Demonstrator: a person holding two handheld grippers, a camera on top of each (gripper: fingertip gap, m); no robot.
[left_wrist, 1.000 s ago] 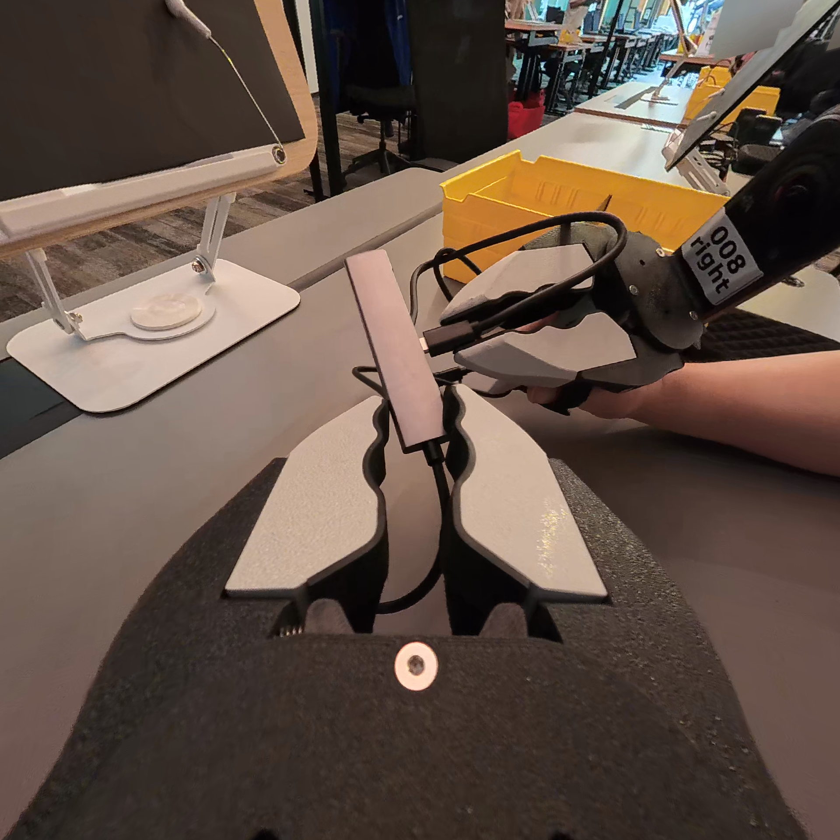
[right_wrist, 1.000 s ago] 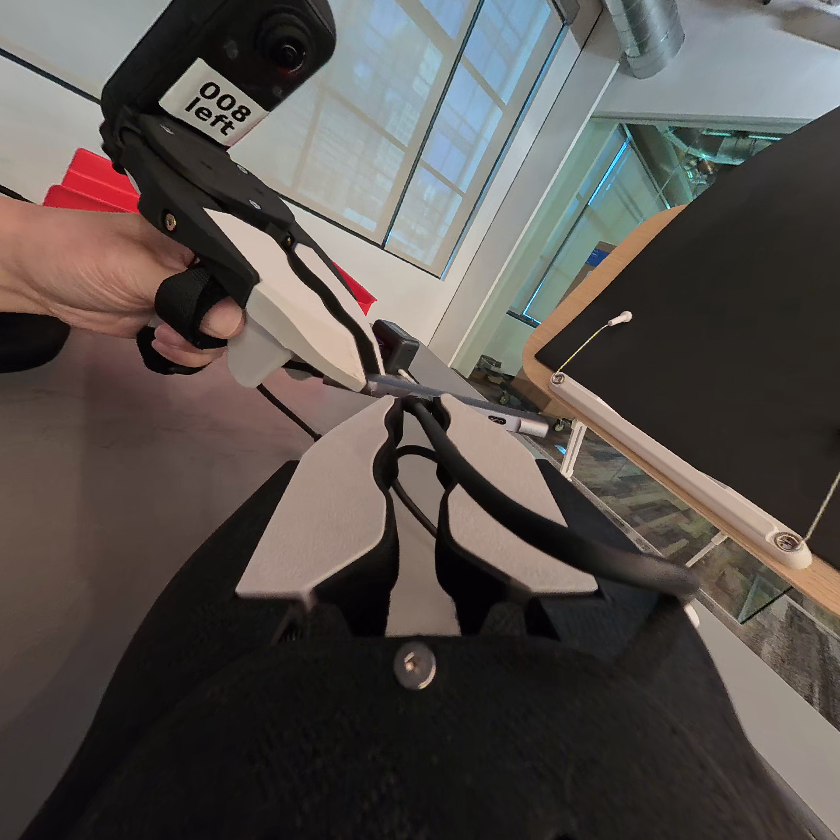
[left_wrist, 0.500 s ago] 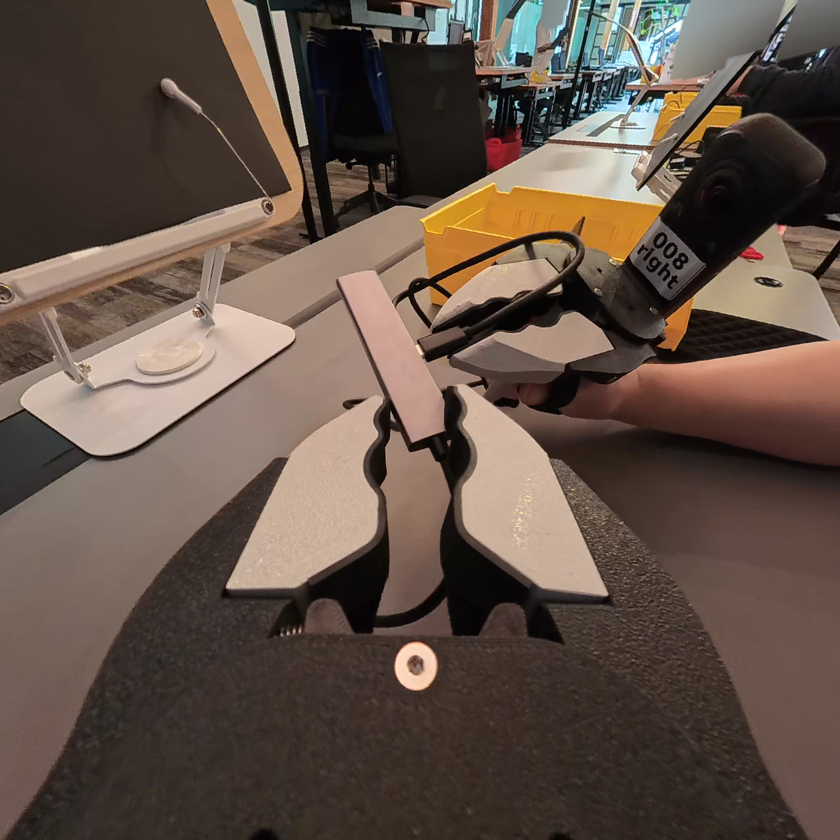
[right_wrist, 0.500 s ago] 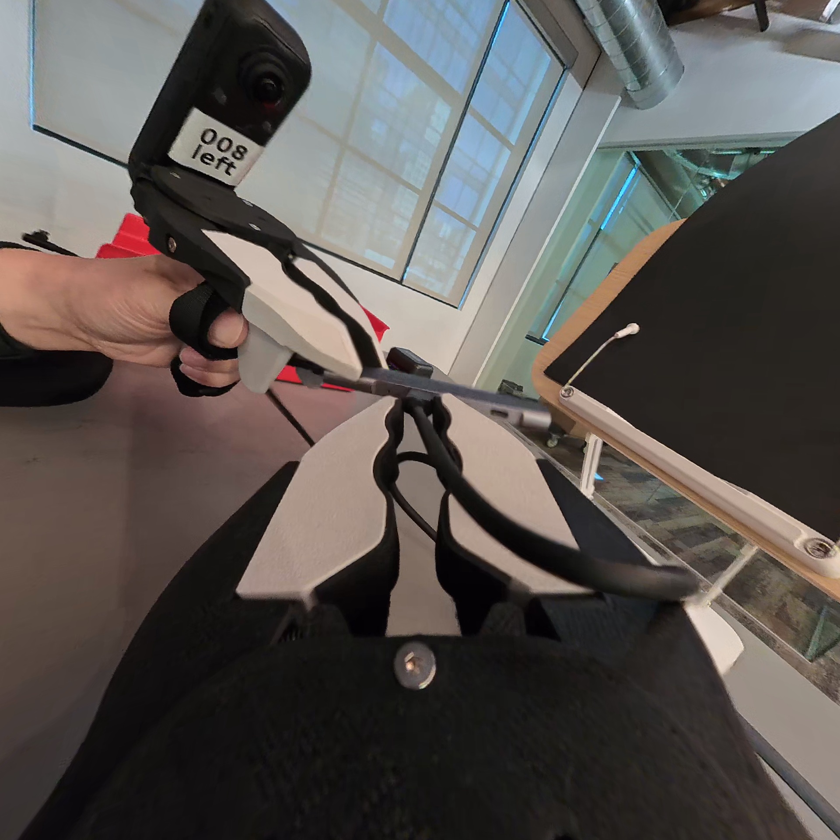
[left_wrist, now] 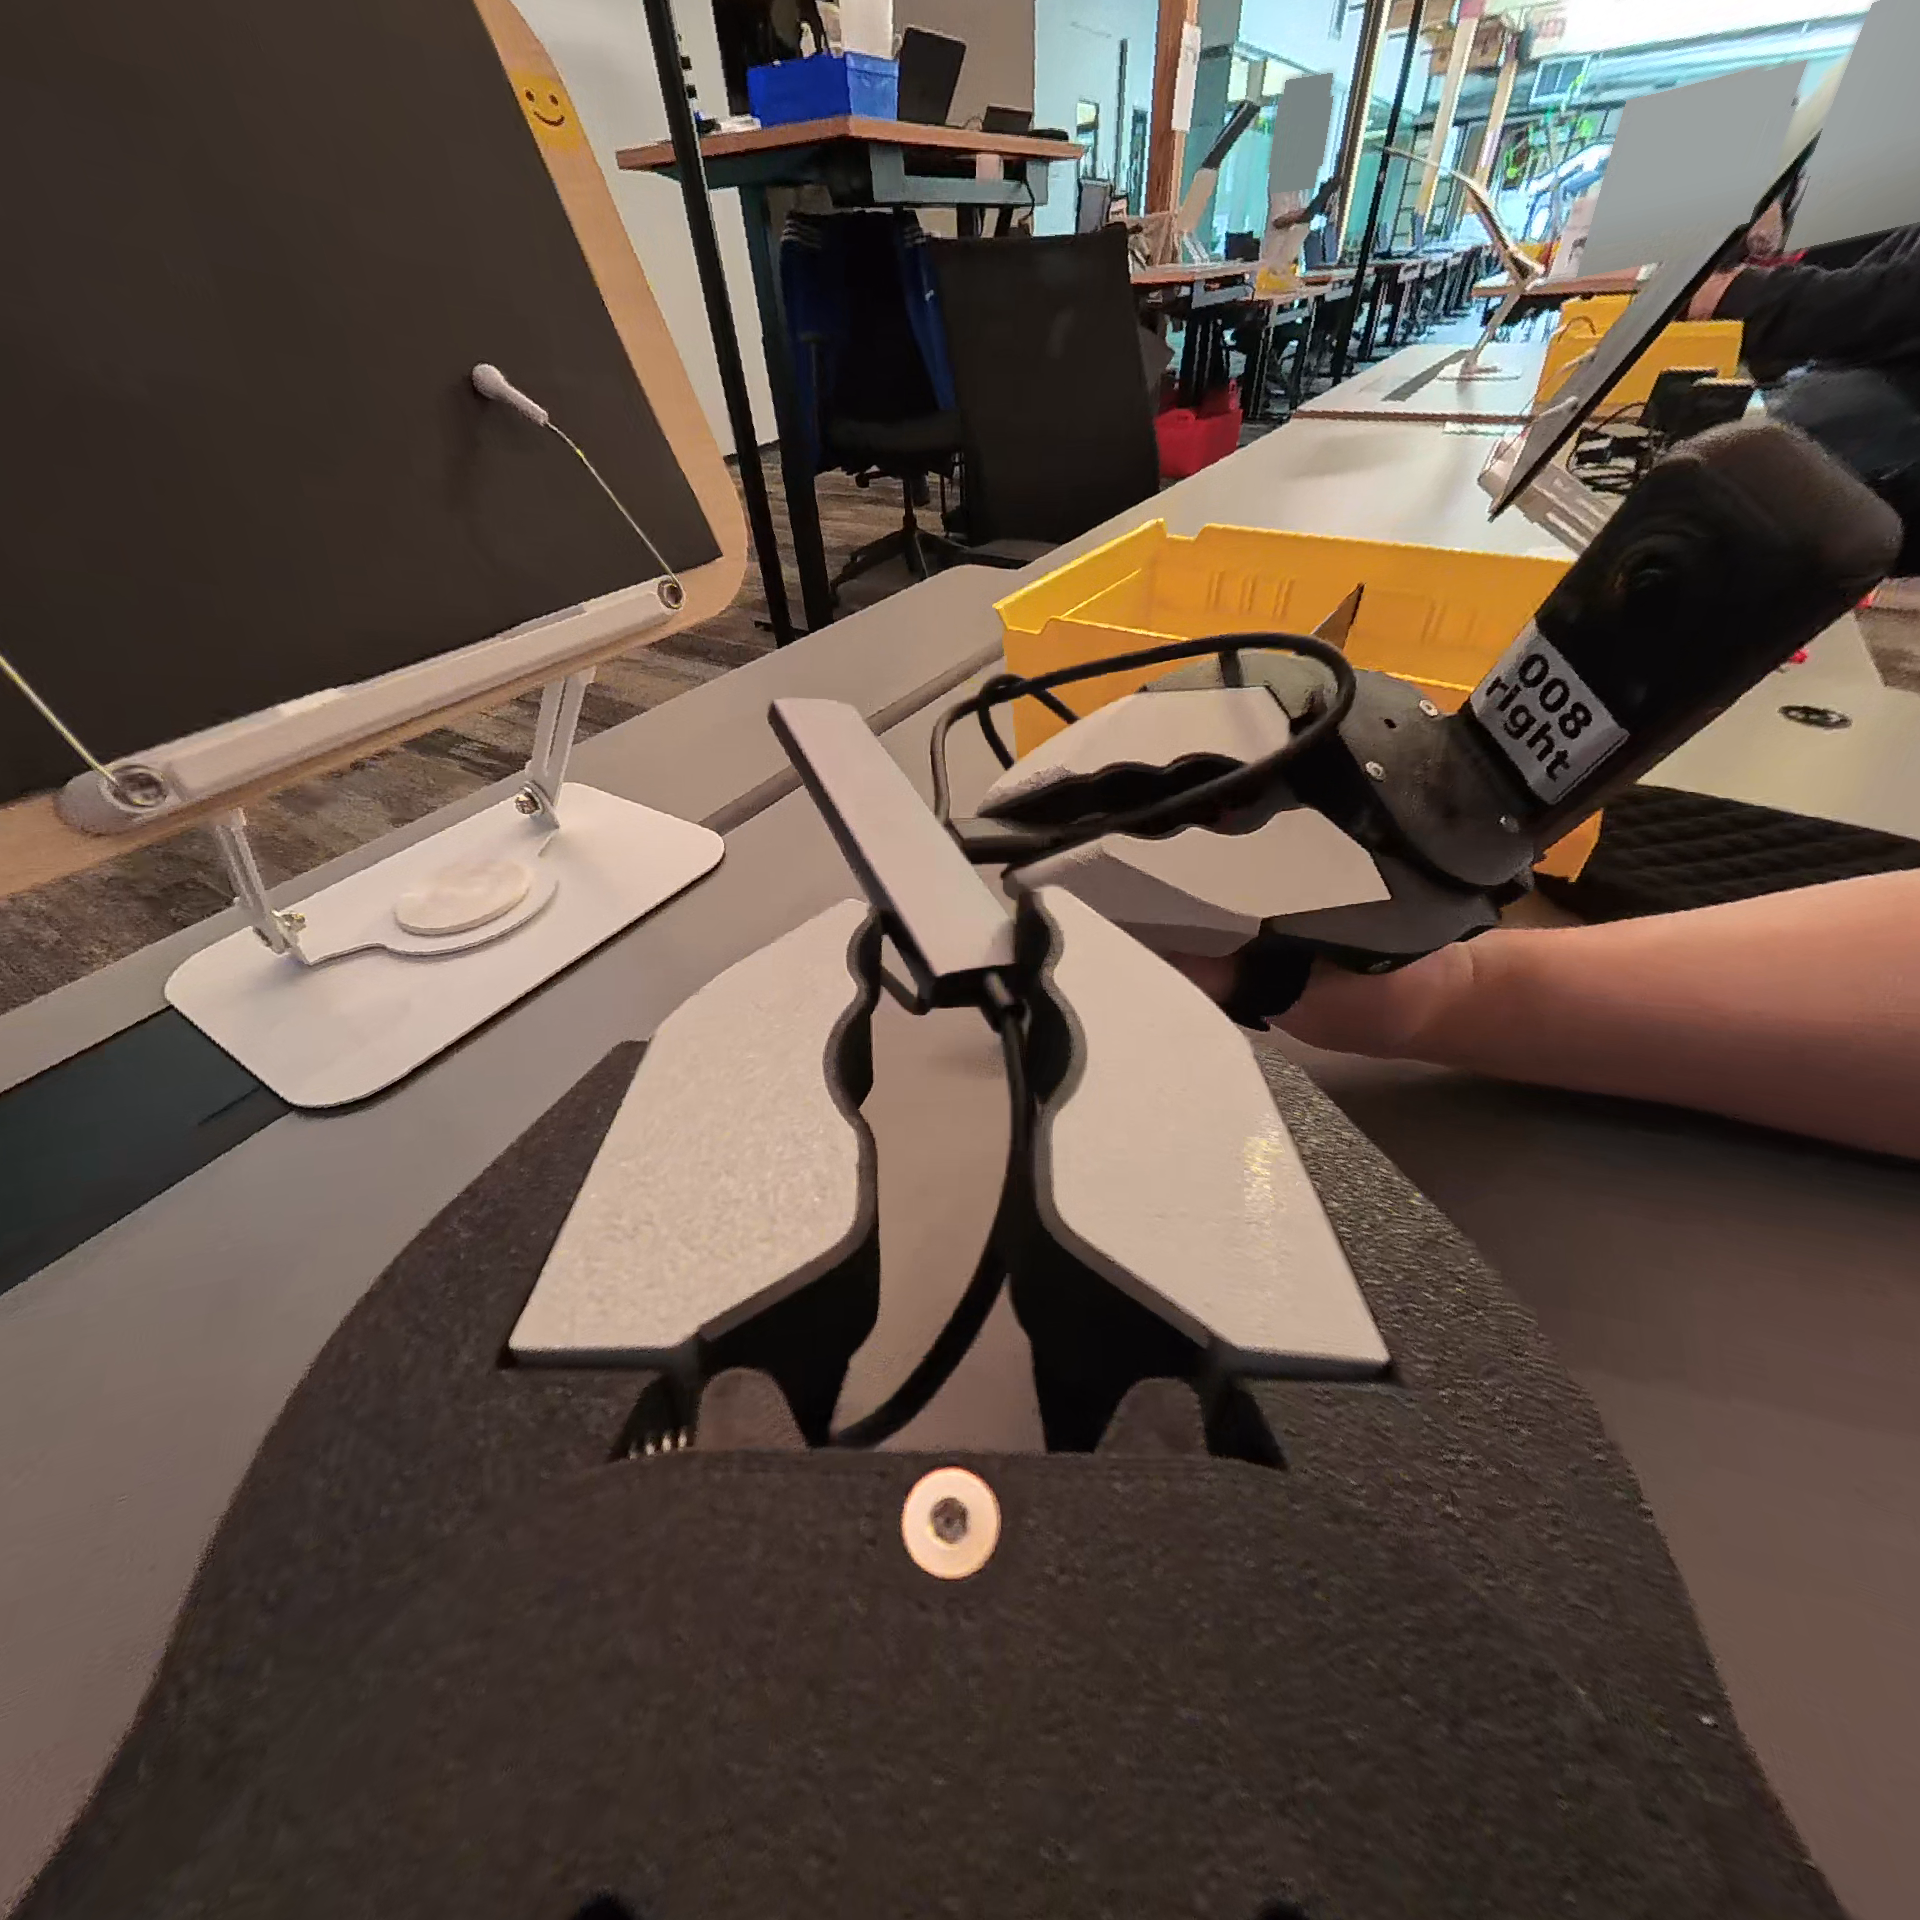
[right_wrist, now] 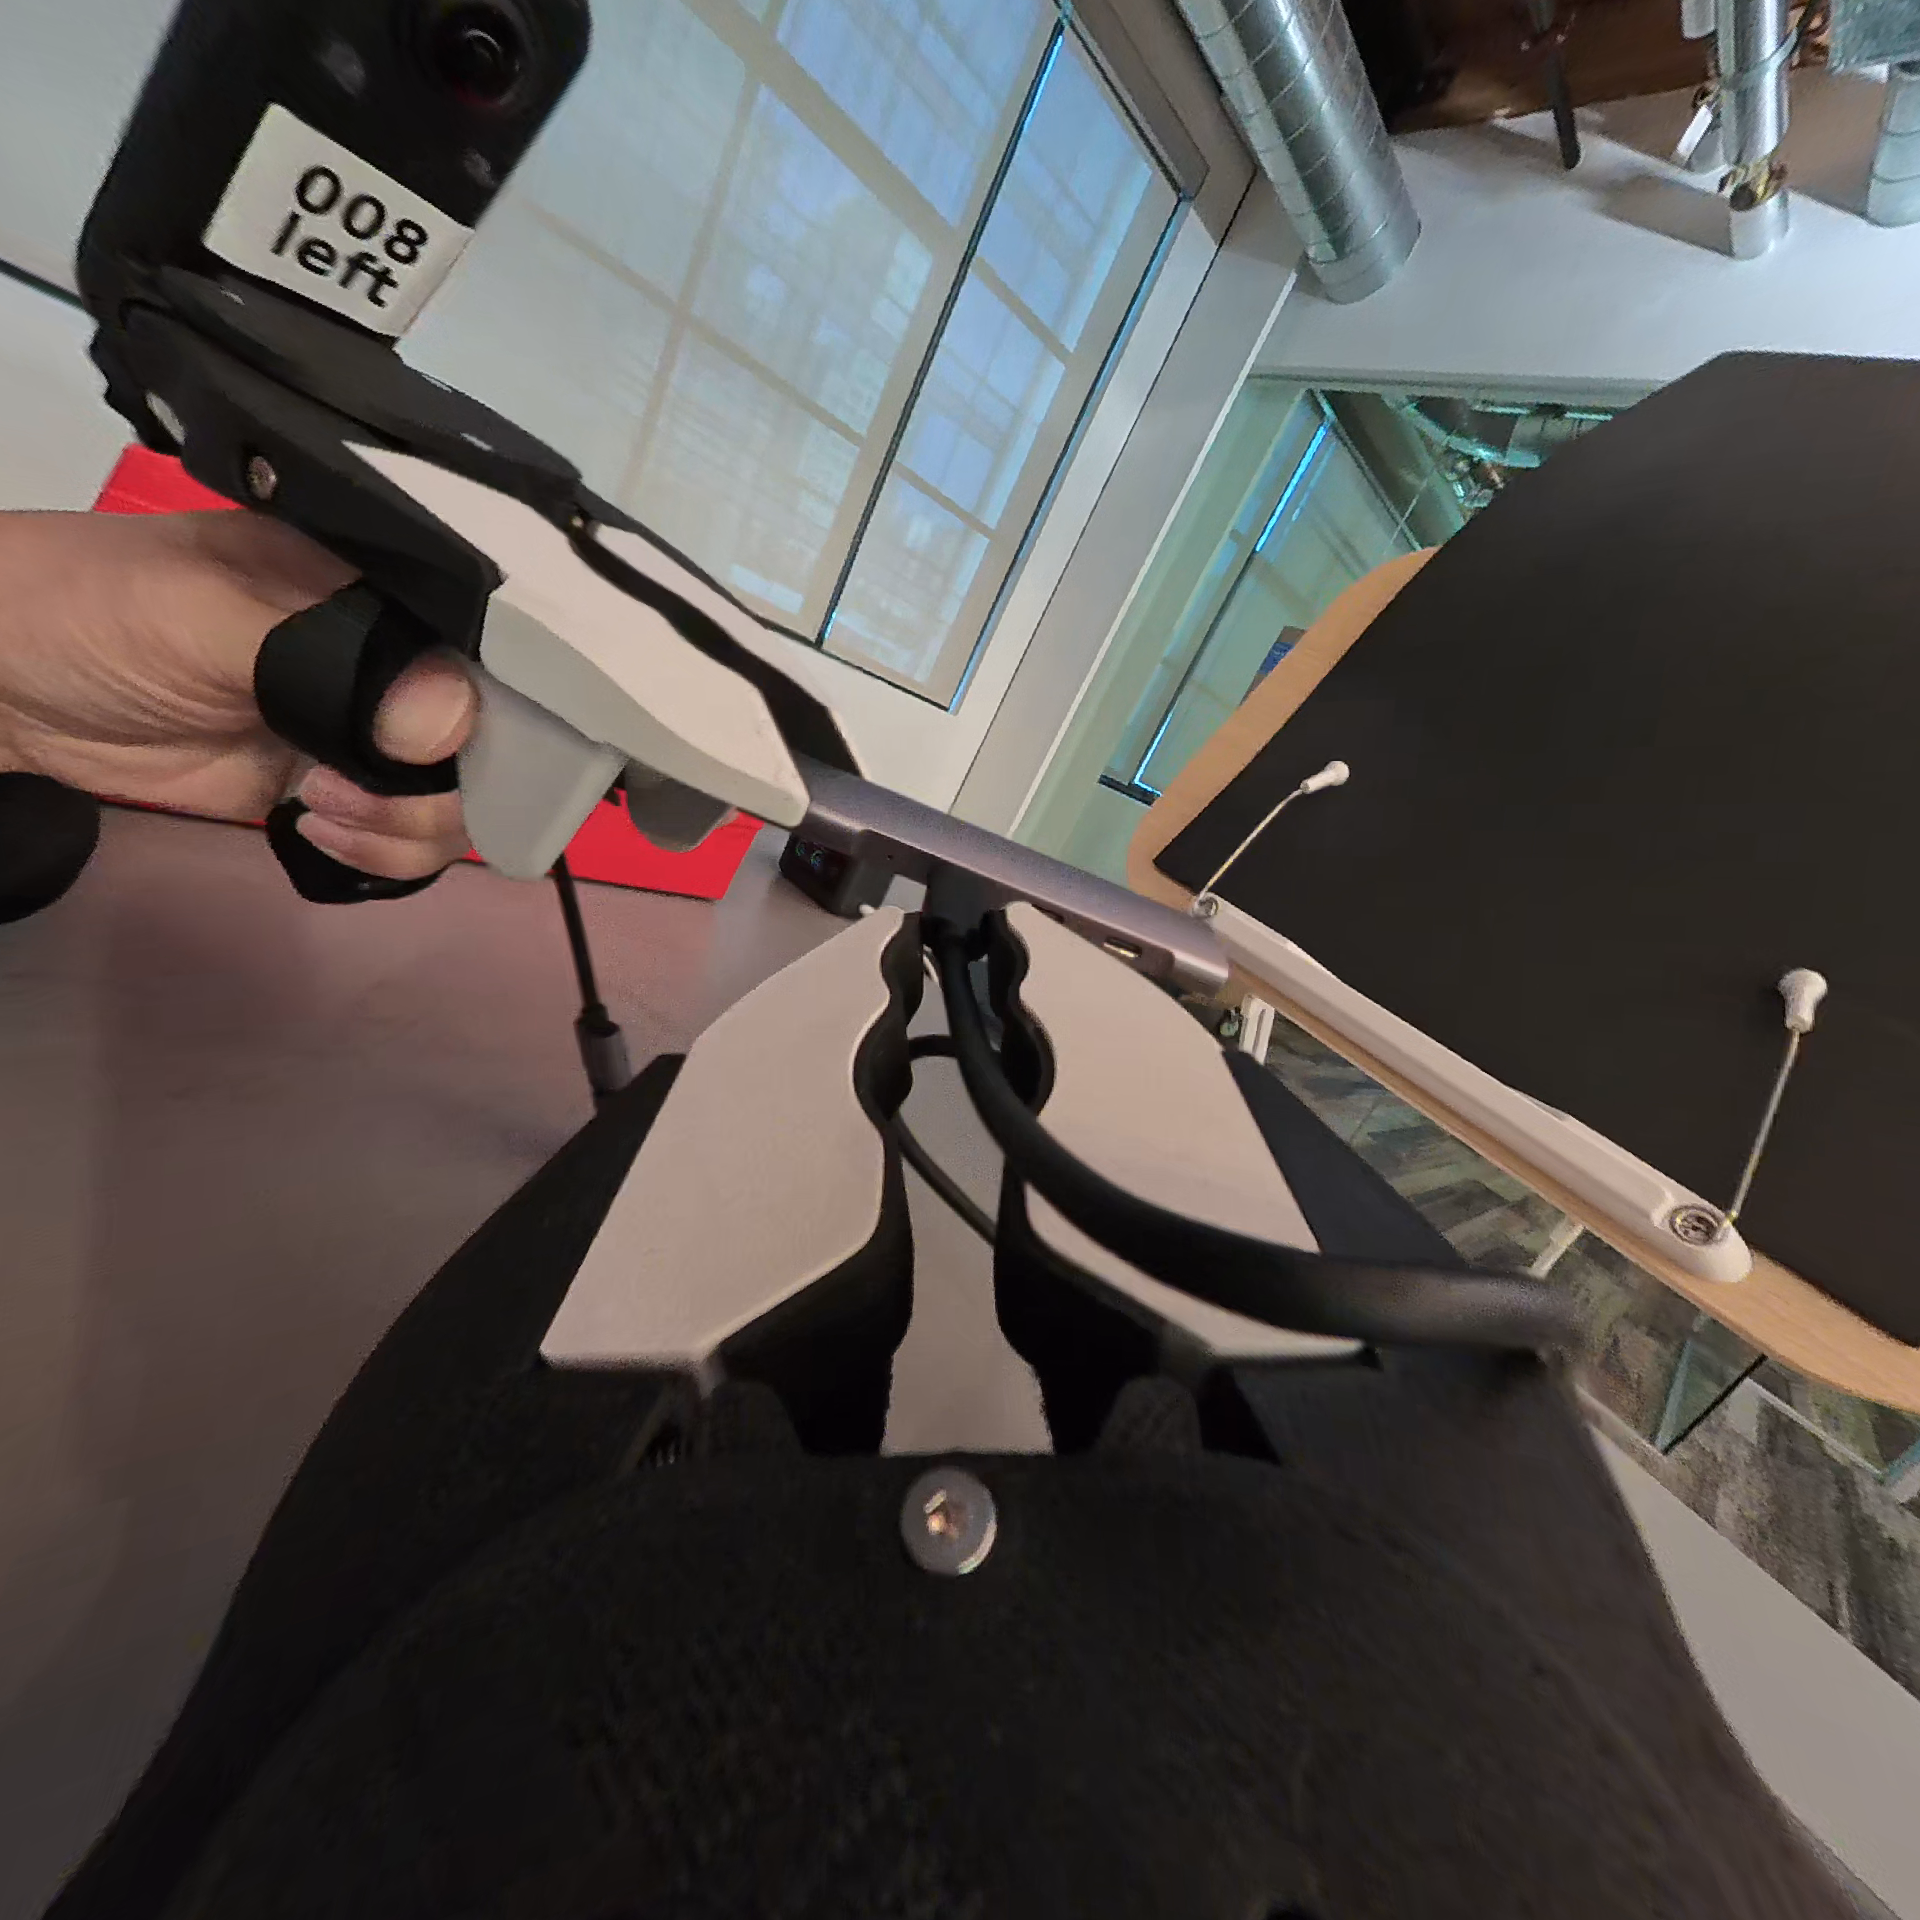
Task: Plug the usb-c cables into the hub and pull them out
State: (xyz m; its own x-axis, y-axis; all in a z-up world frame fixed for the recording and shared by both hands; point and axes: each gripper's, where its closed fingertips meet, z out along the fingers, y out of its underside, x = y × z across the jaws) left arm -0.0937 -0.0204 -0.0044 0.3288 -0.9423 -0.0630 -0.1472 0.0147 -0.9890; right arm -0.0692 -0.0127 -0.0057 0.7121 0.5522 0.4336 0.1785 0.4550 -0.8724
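Note:
My left gripper (left_wrist: 951,935) is shut on the near end of the slim grey hub (left_wrist: 883,821), which juts up and away from me above the table. The hub's own black lead (left_wrist: 1008,1143) runs back between my left fingers. My right gripper (right_wrist: 951,935) is shut on the black usb-c plug (right_wrist: 956,904), whose tip meets the long side of the hub (right_wrist: 1039,883). Its black cable (right_wrist: 1143,1226) loops back over the right finger. In the left wrist view the right gripper (left_wrist: 1006,842) comes in from the right with the plug (left_wrist: 987,833) against the hub. The left gripper (right_wrist: 800,790) also shows in the right wrist view.
A black board on a white stand (left_wrist: 447,914) is at the left. A yellow bin (left_wrist: 1299,603) stands behind the right gripper. A small black box (right_wrist: 831,862) sits on the grey table (left_wrist: 1558,1299). The hub lead's metal plug (right_wrist: 603,1039) hangs down. My two grippers' fingertips are within a few centimetres of each other.
Both grippers have lifted and tilted. The right gripper has brought the plug from a small gap beside the hub up against the hub's side. Both grasps have held.

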